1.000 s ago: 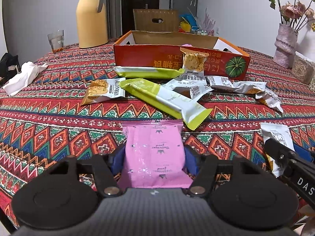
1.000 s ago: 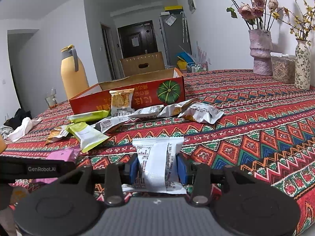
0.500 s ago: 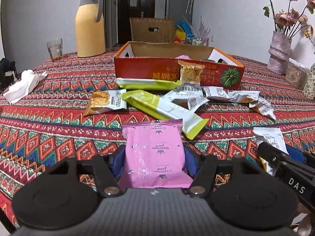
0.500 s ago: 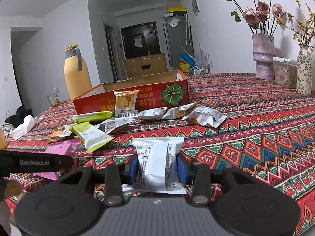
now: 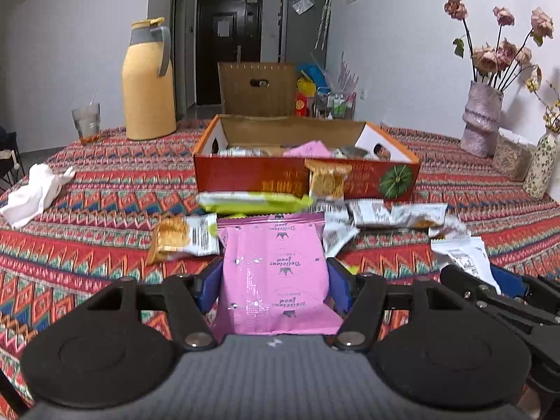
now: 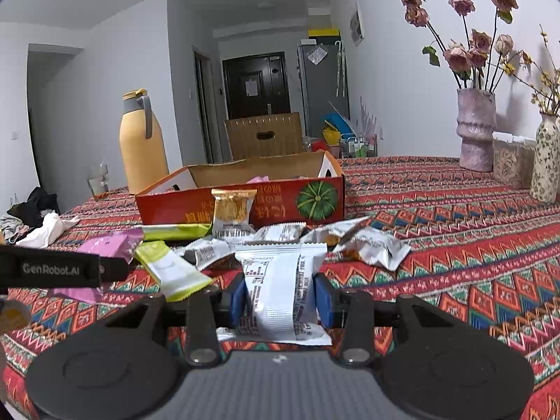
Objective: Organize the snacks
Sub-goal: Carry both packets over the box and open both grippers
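Here each claw (image 5: 274, 281) grips a packet: pink packet (image 5: 273, 273), white packet (image 6: 280, 287)

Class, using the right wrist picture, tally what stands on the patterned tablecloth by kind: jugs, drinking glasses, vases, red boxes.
Jug: 1
Drinking glass: 1
Vases: 2
Red box: 1
Total: 5

the pink packet (image 5: 274, 273) hides the loose snacks lying behind it, before the red box (image 5: 252, 178). the box's near wall conceals most of its contents (only tops peek out). print on the white packet (image 6: 280, 290) is too small to read.
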`<action>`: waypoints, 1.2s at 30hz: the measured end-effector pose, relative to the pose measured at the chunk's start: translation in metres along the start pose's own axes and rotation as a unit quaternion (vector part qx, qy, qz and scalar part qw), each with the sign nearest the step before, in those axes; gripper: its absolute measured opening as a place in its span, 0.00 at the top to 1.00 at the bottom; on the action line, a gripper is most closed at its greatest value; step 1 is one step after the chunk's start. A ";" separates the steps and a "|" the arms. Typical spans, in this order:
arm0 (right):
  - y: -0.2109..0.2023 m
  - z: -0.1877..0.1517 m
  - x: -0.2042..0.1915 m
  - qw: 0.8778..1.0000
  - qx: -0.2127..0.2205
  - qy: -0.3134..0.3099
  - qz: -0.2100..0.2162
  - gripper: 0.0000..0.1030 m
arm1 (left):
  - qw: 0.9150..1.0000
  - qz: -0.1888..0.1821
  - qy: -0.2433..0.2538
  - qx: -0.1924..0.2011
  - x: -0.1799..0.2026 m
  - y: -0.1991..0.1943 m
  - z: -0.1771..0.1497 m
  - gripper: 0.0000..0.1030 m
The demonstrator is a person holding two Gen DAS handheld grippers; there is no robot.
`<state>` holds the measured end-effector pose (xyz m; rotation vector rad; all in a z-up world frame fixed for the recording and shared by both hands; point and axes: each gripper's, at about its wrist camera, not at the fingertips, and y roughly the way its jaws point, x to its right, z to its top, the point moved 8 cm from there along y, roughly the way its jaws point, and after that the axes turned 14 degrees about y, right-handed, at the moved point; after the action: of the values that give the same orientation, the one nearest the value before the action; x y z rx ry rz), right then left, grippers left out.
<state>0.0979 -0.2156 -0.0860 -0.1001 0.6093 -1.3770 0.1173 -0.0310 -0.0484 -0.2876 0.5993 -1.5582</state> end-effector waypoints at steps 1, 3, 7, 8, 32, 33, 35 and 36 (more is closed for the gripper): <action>0.001 0.003 -0.001 1.000 0.001 -0.001 0.000 0.61 | 1.000 -0.001 0.000 0.002 -0.001 0.001 0.003 0.39; 0.004 0.008 -0.004 1.000 0.005 -0.004 -0.001 0.61 | 1.000 -0.002 0.000 0.007 -0.002 0.003 0.011 0.39; 0.011 0.021 -0.009 1.000 0.012 -0.008 0.000 0.61 | 1.000 -0.004 0.004 0.016 -0.005 0.006 0.026 0.39; 0.012 0.025 -0.010 1.000 0.014 -0.009 0.000 0.61 | 1.000 -0.004 0.005 0.019 -0.005 0.008 0.030 0.39; 0.092 0.128 -0.046 0.998 0.060 -0.032 0.013 0.61 | 0.998 0.015 0.013 0.053 -0.033 0.069 0.129 0.39; 0.097 0.132 -0.047 0.997 0.061 -0.034 0.013 0.61 | 0.998 0.014 0.013 0.053 -0.034 0.074 0.132 0.39; 0.108 0.139 -0.049 0.997 0.062 -0.037 0.013 0.61 | 0.999 0.014 0.010 0.051 -0.037 0.084 0.139 0.39; 0.114 0.143 -0.050 0.997 0.063 -0.037 0.012 0.61 | 0.999 0.014 0.009 0.050 -0.039 0.088 0.142 0.39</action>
<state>0.2612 -0.1847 0.0047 -0.0429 0.4594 -1.3792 0.2703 -0.0191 0.0287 -0.1884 0.5353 -1.5593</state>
